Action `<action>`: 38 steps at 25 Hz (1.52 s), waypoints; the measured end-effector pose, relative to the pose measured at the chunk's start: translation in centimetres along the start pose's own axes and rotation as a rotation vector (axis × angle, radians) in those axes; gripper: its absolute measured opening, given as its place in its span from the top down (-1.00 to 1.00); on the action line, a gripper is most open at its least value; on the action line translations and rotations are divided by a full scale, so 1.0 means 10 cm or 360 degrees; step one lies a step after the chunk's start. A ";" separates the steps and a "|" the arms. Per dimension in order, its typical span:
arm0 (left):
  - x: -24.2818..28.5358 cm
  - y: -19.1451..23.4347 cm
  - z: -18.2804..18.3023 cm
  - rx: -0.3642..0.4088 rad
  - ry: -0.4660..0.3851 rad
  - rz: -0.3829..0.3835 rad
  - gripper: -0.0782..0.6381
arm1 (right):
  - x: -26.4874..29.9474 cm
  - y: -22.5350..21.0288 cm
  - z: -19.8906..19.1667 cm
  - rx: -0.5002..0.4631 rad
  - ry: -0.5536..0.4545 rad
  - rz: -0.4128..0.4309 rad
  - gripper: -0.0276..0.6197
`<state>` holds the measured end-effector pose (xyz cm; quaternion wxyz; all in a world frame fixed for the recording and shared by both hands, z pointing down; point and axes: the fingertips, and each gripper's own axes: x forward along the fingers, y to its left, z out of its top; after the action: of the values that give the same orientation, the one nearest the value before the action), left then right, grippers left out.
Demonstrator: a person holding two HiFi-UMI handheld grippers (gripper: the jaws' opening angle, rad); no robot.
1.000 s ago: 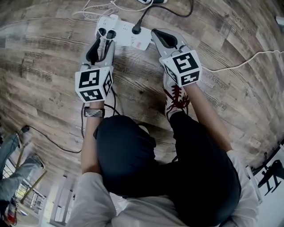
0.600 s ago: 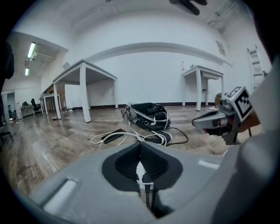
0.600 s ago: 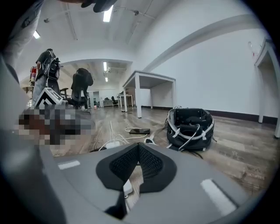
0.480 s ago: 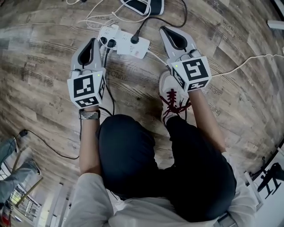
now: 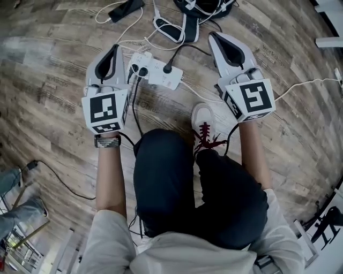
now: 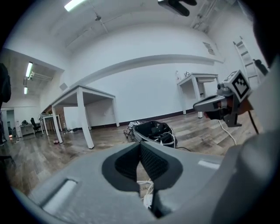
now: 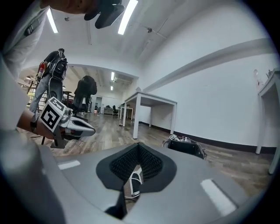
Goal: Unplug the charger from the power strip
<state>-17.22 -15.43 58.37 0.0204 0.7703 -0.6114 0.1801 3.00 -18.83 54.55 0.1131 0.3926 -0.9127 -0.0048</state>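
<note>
Left gripper (image 6: 141,148) has its jaws pressed together with nothing gripped, only loose white cords on the floor showing through the gap behind the tips; right gripper (image 7: 138,148) is likewise closed and empty; the person holds both out ahead of the knees, marker cubes toward the body, noses pointing away, each gripper showing at the edge of the other's view; a striped wristband (image 5: 109,141) sits on the left wrist; between the two grippers in the head view the white plastic power strip (image 5: 156,74) lies flat on the grey-brown wood-plank floor (image 5: 53,80), touched by neither gripper, the left one's nose just beside its left end in the picture; two round black plugs (image 5: 138,69) sit in the strip's left end and a third black plug (image 5: 167,68) further right, all seated; which one is the charger cannot be told; a white sneaker with red laces (image 5: 203,122) stands just behind the strip; beyond the strip lies a black open bag (image 5: 199,5); a white table (image 6: 83,94) stands farther off.
</note>
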 end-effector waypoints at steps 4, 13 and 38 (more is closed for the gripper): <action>0.00 0.12 0.48 0.0031 -0.0077 0.0035 0.77 | -0.08 -0.17 0.52 -0.0035 -0.0055 -0.0024 0.91; -0.24 0.26 1.55 0.0036 -0.0113 0.0050 0.77 | -0.35 -0.58 1.50 -0.0026 -0.0082 -0.0080 0.91; -1.68 1.03 5.96 0.0102 -0.0154 0.0084 0.77 | -1.44 -1.09 6.32 -0.0089 -0.0253 -0.0179 0.91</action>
<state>-15.06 -17.29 -4.37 -0.0385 0.7620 -0.6257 0.1626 7.13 -21.08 -10.98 0.0507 0.4383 -0.8949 -0.0677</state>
